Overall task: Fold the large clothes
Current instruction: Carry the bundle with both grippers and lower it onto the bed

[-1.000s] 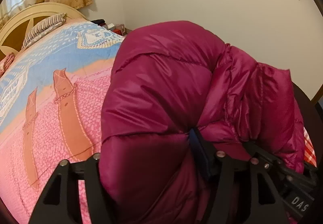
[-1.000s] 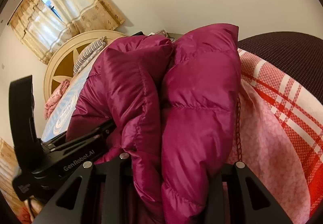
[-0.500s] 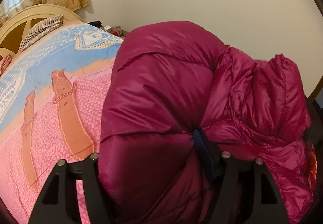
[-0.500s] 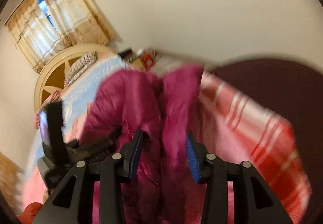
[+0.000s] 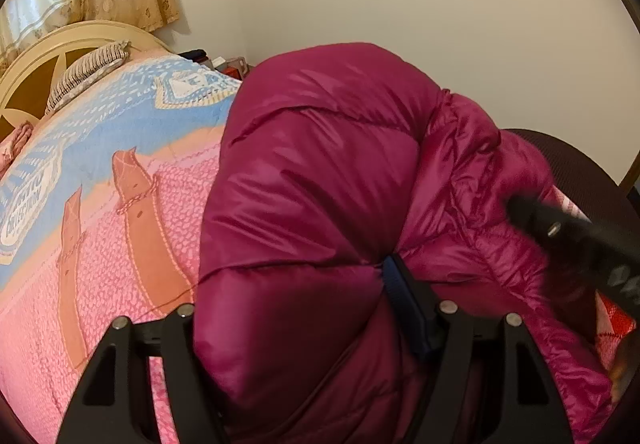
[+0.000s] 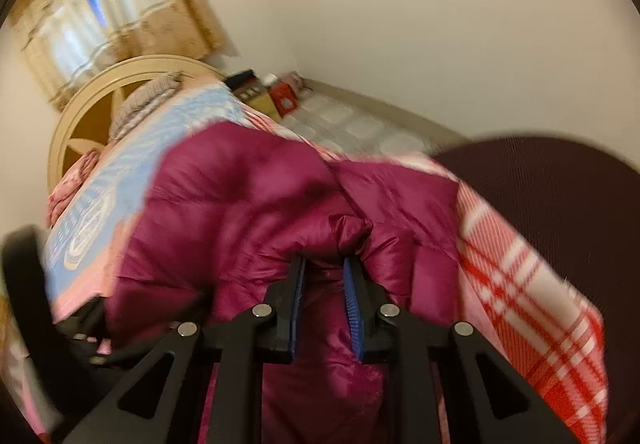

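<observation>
A magenta puffer jacket [image 5: 320, 180] lies bunched on the bed; it also shows in the right wrist view [image 6: 240, 212]. My left gripper [image 5: 304, 284] is shut on a thick fold of the jacket, which hides its left finger; the right finger's blue pad [image 5: 394, 284] shows. My right gripper [image 6: 324, 268] has narrowed its jaws around a fold of the jacket. The right gripper's body [image 5: 576, 240] shows blurred at the right of the left wrist view.
The bed has a pink and blue patterned cover [image 5: 100, 184] and a cream headboard [image 5: 48, 60] with a striped pillow [image 5: 84, 72]. A red plaid blanket [image 6: 532, 308] and a dark brown chair [image 6: 560, 196] are on the right. Boxes [image 6: 272, 92] sit by the wall.
My right gripper let go of its thick jacket fold, pulled back and lowered, and its jaws have narrowed on a smaller fold. The jacket's right part dropped. The left gripper kept its hold.
</observation>
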Motion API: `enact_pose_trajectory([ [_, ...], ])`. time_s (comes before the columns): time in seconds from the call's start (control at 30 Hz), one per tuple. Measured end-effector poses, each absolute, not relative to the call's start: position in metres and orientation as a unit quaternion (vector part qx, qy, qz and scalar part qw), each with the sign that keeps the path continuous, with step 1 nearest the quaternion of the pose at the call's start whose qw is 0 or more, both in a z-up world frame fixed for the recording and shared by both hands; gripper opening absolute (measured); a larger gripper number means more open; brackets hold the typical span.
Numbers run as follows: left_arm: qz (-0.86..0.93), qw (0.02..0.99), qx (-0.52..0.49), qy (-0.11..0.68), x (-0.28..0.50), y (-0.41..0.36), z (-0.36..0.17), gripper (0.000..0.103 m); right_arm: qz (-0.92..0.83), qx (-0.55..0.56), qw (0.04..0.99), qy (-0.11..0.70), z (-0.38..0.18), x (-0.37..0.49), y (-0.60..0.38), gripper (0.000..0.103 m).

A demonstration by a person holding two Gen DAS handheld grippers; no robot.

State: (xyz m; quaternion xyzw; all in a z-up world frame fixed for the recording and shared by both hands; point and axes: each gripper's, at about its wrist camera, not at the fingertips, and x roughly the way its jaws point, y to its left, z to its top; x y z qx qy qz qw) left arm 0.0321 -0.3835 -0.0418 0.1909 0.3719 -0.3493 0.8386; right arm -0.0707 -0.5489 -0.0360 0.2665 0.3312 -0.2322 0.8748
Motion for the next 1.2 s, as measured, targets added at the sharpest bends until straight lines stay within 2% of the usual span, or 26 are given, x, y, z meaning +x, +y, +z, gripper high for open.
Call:
enact_pose_trajectory([
  [0.1, -0.348, 0.839, 0.192, 0.370, 0.032, -0.386, -0.041, 0.075, -0.251, 0.296, 0.865, 0.319, -0.056, -0.075, -0.557, 0.017],
  [0.23, -0.349, 0.838, 0.186, 0.377, 0.037, -0.388, -0.042, 0.077, -0.301, 0.243, 0.867, 0.315, -0.061, -0.067, -0.550, 0.017],
  [0.43, -0.364, 0.828, 0.184, 0.384, 0.042, -0.386, -0.039, 0.077, -0.306, 0.248, 0.865, 0.313, -0.060, -0.069, -0.551, 0.016],
  [0.73, -0.354, 0.855, 0.157, 0.344, 0.072, -0.390, 0.007, 0.078, -0.316, 0.236, 0.863, 0.316, -0.060, -0.076, -0.542, 0.016],
  [1.07, -0.324, 0.837, 0.189, 0.398, 0.107, -0.432, -0.041, 0.079, -0.308, 0.247, 0.863, 0.314, -0.062, -0.079, -0.545, 0.016],
  [1.2, -0.309, 0.833, 0.201, 0.412, 0.110, -0.438, -0.052, 0.088, -0.305, 0.257, 0.862, 0.312, -0.063, -0.080, -0.549, 0.016],
])
